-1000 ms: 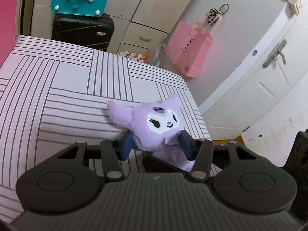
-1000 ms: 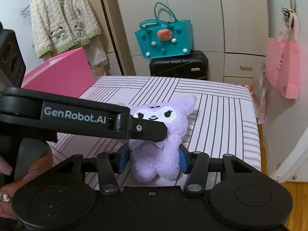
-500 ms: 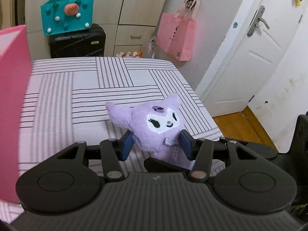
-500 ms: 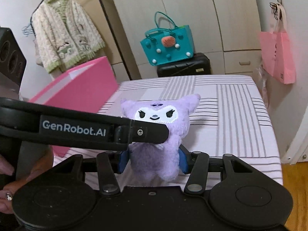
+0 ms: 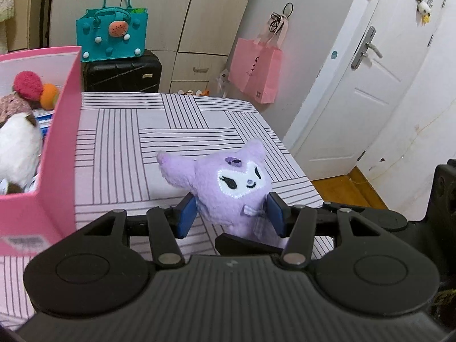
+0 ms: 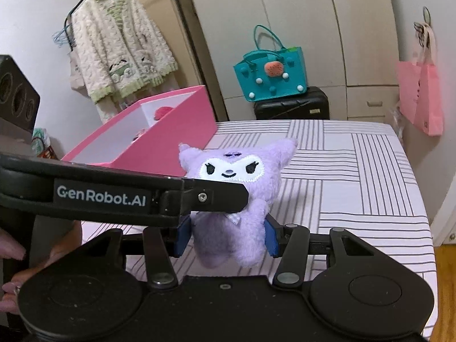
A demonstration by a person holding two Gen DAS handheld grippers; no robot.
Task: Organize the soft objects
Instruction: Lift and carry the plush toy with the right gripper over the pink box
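A purple plush toy (image 5: 236,191) with a white embroidered face hangs above the striped bed (image 5: 119,148), gripped from two sides. My left gripper (image 5: 231,216) is shut on its body, blue pads pressing both flanks. My right gripper (image 6: 225,239) is shut on its lower body (image 6: 236,228). In the right wrist view a black finger of the left gripper (image 6: 199,196) crosses the toy's chest. The open pink box (image 5: 65,142) stands to the left on the bed and holds a white plush (image 5: 17,148) and a red pompom (image 5: 27,85). The box (image 6: 171,139) lies beyond the toy in the right wrist view.
A teal felt bag (image 5: 112,35) sits on a black suitcase (image 5: 122,69) beyond the bed's far end. A pink paper bag (image 5: 256,71) hangs by the white door (image 5: 370,91). A cream cardigan (image 6: 119,54) hangs at the left. The bed's right edge (image 6: 419,199) drops to wooden floor.
Both grippers have carried the purple plush up and leftward over the bed together. The pink box has come closer, and its inside now shows in the left wrist view.
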